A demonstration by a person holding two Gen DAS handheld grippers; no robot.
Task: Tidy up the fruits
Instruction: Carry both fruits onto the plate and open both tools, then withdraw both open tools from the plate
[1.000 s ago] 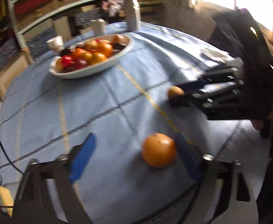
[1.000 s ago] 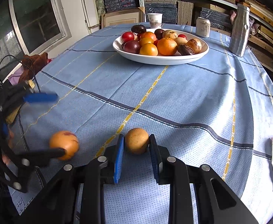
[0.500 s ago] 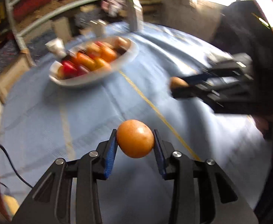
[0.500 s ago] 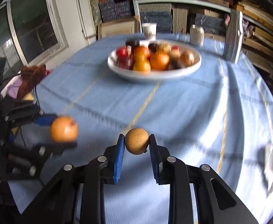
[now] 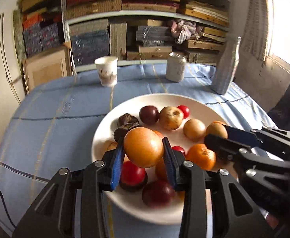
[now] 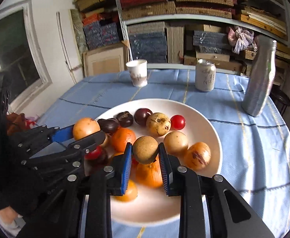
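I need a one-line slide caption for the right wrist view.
Right gripper holds a brown fruit above the white bowl of fruit.

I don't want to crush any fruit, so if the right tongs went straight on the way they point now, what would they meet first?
Probably the orange lying in the white bowl, directly beyond the brown fruit that the right tongs hold. Depth is unclear, so the gap above it cannot be judged.

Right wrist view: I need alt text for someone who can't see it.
The right tool grips a small brown round fruit above a white bowl of mixed fruit on a blue tablecloth. At left, the left tool holds an orange-yellow fruit over the rim. Behind stand a paper cup, can and silver bottle.
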